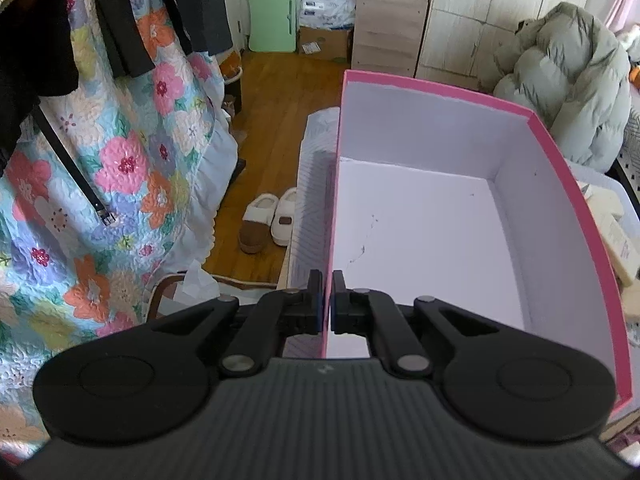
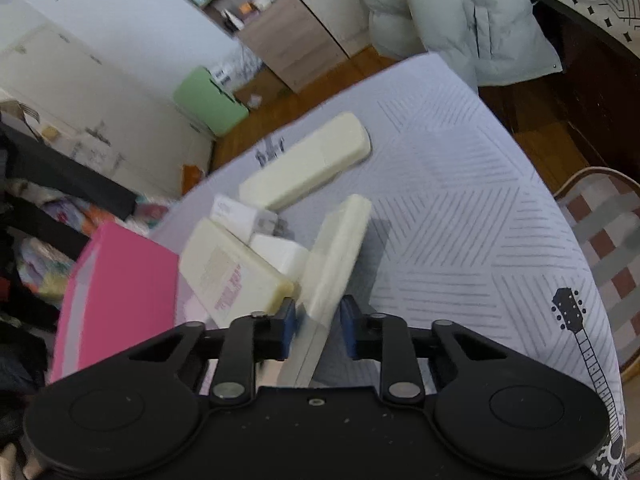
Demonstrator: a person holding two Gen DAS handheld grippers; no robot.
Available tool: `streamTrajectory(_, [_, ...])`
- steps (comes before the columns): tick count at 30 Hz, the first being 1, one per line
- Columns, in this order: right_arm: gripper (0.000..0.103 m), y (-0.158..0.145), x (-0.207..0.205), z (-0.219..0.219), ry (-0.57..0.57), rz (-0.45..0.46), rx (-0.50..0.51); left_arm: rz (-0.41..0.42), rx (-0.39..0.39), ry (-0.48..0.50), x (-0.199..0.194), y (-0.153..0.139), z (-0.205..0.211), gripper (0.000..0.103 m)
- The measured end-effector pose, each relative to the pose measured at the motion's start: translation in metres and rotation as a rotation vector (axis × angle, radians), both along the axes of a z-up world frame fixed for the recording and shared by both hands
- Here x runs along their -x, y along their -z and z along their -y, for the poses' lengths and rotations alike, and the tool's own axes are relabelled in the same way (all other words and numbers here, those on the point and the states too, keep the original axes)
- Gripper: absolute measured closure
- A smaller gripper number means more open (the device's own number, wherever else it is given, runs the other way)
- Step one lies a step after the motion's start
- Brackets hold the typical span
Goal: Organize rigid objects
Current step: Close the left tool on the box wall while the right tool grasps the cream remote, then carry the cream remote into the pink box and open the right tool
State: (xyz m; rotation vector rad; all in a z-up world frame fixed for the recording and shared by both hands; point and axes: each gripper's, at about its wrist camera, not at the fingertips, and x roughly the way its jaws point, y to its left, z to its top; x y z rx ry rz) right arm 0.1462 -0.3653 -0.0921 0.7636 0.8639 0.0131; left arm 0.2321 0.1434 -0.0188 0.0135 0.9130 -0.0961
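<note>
Your left gripper (image 1: 328, 300) is clamped on the near wall of the pink box (image 1: 560, 168), one finger outside and one inside, steadying it; the box floor shows nothing in it. To its right on the table (image 2: 460, 200) lies the pile of cream cases. Your right gripper (image 2: 318, 320) grips one case (image 2: 340, 248) by its near end, long axis running straight out from the fingers, tilted. The box lies to that gripper's left, so I judge the case should swing left, over the case (image 2: 228, 268) lying beside the box rim.
</note>
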Motion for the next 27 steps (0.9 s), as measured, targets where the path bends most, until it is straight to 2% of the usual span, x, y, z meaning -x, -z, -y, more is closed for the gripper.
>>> streamTrajectory(2, [0.082,-0.009,0.005,-0.003,0.002,0.019,0.039,0.015,-0.009,-0.006,0.0,0.002,0.004,0.1])
streamTrajectory(5, [0.082,-0.026,0.007,-0.015,-0.043,0.027,0.174,0.023,0.019,-0.015,0.0,0.004,0.003,0.1])
streamTrajectory(7, [0.083,-0.033,0.006,-0.022,-0.1,0.007,0.239,0.032,0.033,-0.023,0.0,0.004,0.003,0.1])
streamTrajectory(11, [0.083,-0.04,0.001,-0.045,-0.211,-0.048,0.391,0.059,0.011,-0.025,0.0,0.006,0.005,0.1])
streamTrajectory(13, [0.081,-0.043,-0.002,-0.048,-0.232,-0.072,0.405,0.079,0.002,-0.026,0.0,0.007,0.008,0.099])
streamTrajectory(15, [0.079,-0.044,-0.008,-0.05,-0.237,-0.082,0.405,0.089,0.038,-0.037,-0.002,0.009,0.006,0.099])
streamTrajectory(17, [0.071,-0.043,-0.008,-0.053,-0.234,-0.089,0.442,0.095,0.069,-0.054,-0.003,0.01,0.003,0.099])
streamTrajectory(20, [0.065,-0.039,-0.012,-0.062,-0.246,-0.103,0.505,0.125,0.055,-0.055,0.001,0.012,0.005,0.099])
streamTrajectory(22, [0.065,-0.031,-0.015,-0.061,-0.235,-0.115,0.484,0.139,0.056,-0.05,0.003,0.013,0.005,0.099])
streamTrajectory(25, [0.079,-0.031,-0.015,-0.059,-0.2,-0.096,0.467,0.148,0.055,-0.041,0.003,0.014,0.005,0.099])
streamTrajectory(27, [0.082,-0.037,-0.01,-0.063,-0.187,-0.087,0.543,0.153,0.053,-0.035,0.003,0.014,0.004,0.099])
